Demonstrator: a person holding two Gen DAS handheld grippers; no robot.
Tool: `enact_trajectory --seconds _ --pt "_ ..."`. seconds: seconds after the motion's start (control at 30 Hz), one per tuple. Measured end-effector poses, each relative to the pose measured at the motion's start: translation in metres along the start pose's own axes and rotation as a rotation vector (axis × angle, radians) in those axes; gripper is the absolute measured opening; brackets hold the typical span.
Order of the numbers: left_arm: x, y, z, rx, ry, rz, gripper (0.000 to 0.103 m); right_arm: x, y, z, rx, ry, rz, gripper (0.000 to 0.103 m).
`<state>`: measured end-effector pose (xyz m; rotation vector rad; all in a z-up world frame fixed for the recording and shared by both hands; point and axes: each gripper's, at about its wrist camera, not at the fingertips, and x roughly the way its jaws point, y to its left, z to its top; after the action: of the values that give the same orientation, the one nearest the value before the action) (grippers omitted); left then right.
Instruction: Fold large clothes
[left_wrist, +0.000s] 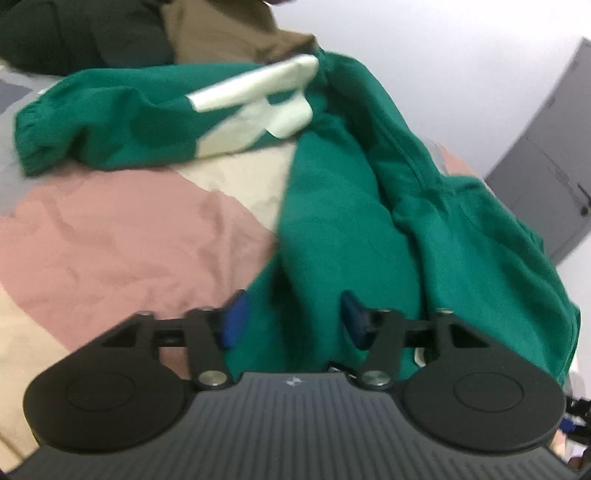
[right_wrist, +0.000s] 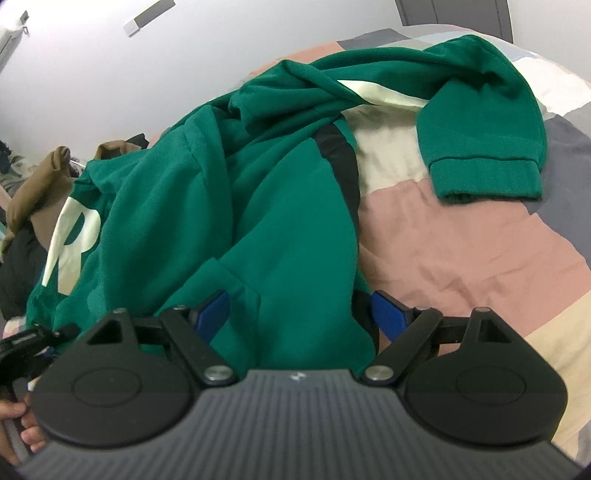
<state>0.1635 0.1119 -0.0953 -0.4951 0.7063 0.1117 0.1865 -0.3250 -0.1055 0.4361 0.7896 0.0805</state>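
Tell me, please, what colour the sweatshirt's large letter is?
Cream-white letter R on the green sweatshirt; right wrist view.

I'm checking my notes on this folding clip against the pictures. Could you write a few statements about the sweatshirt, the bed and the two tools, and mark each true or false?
1. The green sweatshirt lies crumpled on a patchwork bedspread. True.
2. The sweatshirt bears a cream letter R. True.
3. The sweatshirt is already folded into a neat rectangle. False: it is bunched, with one sleeve cuff thrown out to the side.
4. The right tool is clamped shut with its pads together. False: its jaws stand wide apart, green cloth between them.
5. A brown garment lies beyond the sweatshirt. True.
6. The left tool hangs over bare floor. False: it is over the sweatshirt's edge and the bedspread.
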Motion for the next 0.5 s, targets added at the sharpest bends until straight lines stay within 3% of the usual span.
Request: enact_trajectory --seconds 0.27,0.37,0.43,0.47,0.5 --pt "0.021 0.000 -0.002 0.034 0.034 0.028 0.077 0.017 -0.006 0.006 0.014 0.028 -0.024 0.084" --pt "0.023 -0.005 -0.006 0.045 0.042 -0.036 0.077 0.033 -0.010 0.005 0.049 0.088 0.038 0.087" --pt "0.024 -0.010 -0.011 0.049 0.053 -0.062 0.075 0.042 -0.009 0.003 0.065 0.113 0.093 0.086" --pt "0.024 -0.012 -0.013 0.059 0.060 -0.067 0.068 0.044 -0.007 0.004 0.056 0.119 0.112 0.085" --pt "0.023 -0.014 -0.015 0.071 0.057 -0.052 0.055 0.044 -0.003 0.004 0.039 0.116 0.127 0.075"
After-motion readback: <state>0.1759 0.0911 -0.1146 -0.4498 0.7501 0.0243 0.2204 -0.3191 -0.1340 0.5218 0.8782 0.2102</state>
